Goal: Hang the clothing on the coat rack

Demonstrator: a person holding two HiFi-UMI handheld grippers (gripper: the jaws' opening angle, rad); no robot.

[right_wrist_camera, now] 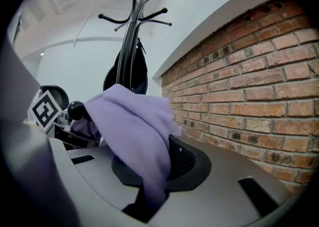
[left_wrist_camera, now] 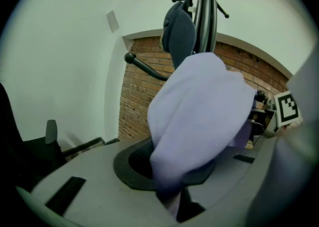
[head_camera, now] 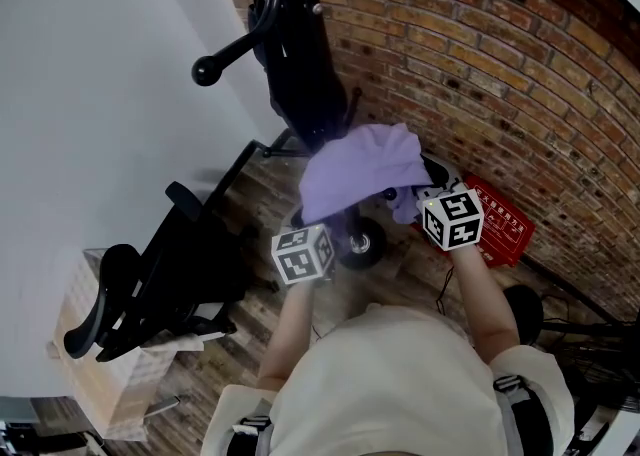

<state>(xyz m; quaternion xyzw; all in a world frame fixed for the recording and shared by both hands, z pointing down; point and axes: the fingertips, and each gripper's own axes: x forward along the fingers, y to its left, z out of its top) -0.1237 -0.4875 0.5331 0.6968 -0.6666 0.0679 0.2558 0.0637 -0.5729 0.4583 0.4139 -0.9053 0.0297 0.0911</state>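
Two pinches hold the garment [head_camera: 365, 169]: left gripper [left_wrist_camera: 172, 201] and right gripper [right_wrist_camera: 149, 198] each clamp its cloth. Best to lift it high, then drape it over the rack's [head_camera: 300, 54] left hook [head_camera: 205, 70].

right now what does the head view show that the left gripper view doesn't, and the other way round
Only the head view: a red flat item on the floor and the person's pale top. Only the left gripper view: the left gripper with its jaws pinched on the purple garment. Both: that garment, the coat rack and the brick wall.
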